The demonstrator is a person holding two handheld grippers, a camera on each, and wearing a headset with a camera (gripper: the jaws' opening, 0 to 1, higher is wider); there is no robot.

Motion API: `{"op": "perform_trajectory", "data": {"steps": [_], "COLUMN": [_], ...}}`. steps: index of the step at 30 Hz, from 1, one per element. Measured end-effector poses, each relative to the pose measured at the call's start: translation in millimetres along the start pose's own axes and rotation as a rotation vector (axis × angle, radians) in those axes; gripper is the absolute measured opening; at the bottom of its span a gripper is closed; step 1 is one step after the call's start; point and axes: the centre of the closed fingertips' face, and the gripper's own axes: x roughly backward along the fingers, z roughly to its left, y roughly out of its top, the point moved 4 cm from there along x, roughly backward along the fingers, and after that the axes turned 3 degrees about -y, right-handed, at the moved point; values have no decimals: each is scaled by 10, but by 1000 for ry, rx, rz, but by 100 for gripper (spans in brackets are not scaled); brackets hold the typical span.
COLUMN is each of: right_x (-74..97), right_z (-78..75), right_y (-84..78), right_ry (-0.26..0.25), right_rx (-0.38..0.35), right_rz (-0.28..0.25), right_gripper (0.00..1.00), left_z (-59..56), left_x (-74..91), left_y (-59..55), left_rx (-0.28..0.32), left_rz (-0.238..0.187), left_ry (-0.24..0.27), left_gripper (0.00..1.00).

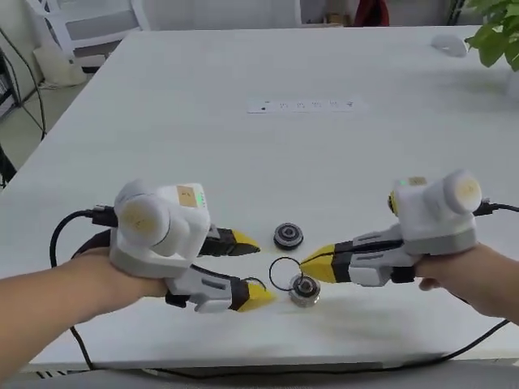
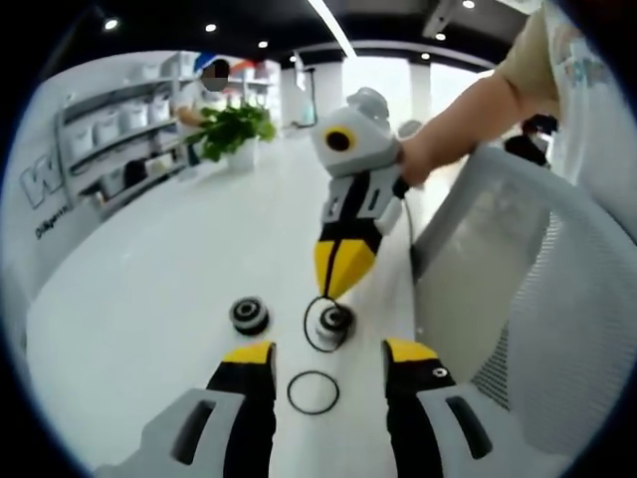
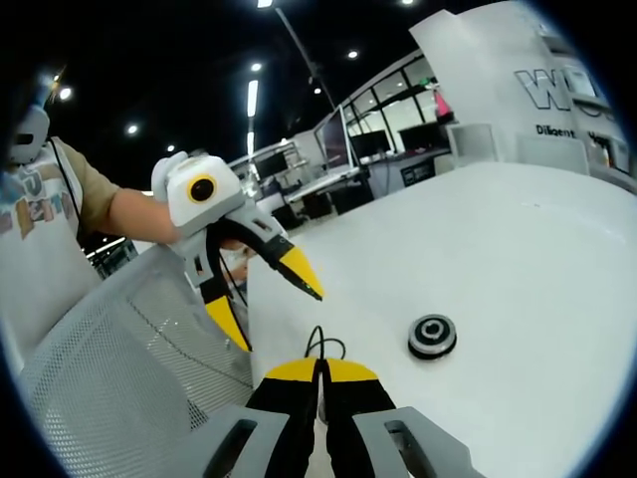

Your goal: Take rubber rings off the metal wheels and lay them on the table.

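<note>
My right gripper [image 1: 312, 266] is shut on a thin black rubber ring [image 1: 271, 274], which hangs from its yellow tips right beside a bare metal wheel [image 1: 305, 290]. In the left gripper view that ring [image 2: 306, 334] loops around the wheel [image 2: 334, 321]; I cannot tell if they touch. A second wheel [image 1: 288, 236], still dark-rimmed, sits just behind. My left gripper [image 1: 255, 268] is open to the left of both wheels. Between its jaws in the left gripper view lies a loose ring [image 2: 313, 391] on the table. The right gripper view shows the second wheel [image 3: 432, 336] and the open left gripper [image 3: 274, 299].
The white table [image 1: 259, 146] stretches far back, with a flat strip [image 1: 302, 105] at its middle. A plant [image 1: 499, 32] stands at the far right corner. A black cable [image 1: 57, 235] trails from the left gripper. The front edge is close to the wheels.
</note>
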Motion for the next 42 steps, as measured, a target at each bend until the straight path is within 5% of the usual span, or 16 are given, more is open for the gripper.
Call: {"op": "perform_trajectory", "data": {"steps": [18, 42], "right_x": [-411, -530], "right_z": [10, -26], "right_y": [57, -157], "right_ry": [72, 60], "right_rx": [26, 5], "right_rz": [64, 149], "right_gripper": [0, 0], "left_z": [205, 198], "left_x": [398, 486], "left_y": [-189, -270], "left_rx": [67, 87], "left_rz": [-33, -33], "left_ry": [94, 121], "left_gripper": [48, 50]}}
